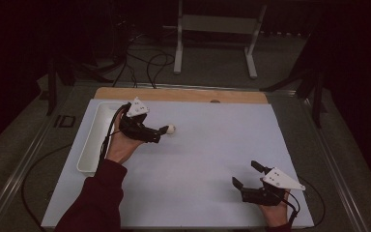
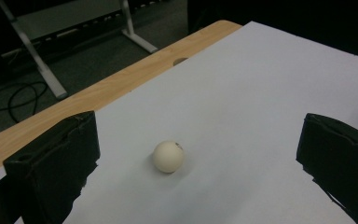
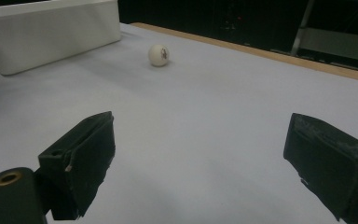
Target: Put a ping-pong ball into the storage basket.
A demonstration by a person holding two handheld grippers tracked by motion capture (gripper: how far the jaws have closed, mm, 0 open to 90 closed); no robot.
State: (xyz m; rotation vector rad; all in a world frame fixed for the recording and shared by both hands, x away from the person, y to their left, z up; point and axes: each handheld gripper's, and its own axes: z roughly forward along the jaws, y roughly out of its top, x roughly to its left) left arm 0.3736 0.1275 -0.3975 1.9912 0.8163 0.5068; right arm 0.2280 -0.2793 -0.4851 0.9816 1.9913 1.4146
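Observation:
A small white ball (image 1: 170,129) with a dark mark rests on the white table sheet (image 1: 212,145), left of centre. My left gripper (image 1: 160,131) is just left of the ball, held in a hand with a dark red sleeve. In the left gripper view its jaws stand wide open, and the ball (image 2: 168,157) lies on the sheet between and slightly ahead of them, touching neither. My right gripper (image 1: 244,173) is open over the near right of the sheet, holding nothing. In the right gripper view the ball (image 3: 159,54) lies far ahead.
A long white tray (image 1: 92,137) lies along the sheet's left edge, just behind the left hand. A wooden board edge (image 1: 183,94) runs along the far side. Beyond it, a metal stand (image 1: 215,29) and cables (image 1: 145,63) are on the floor.

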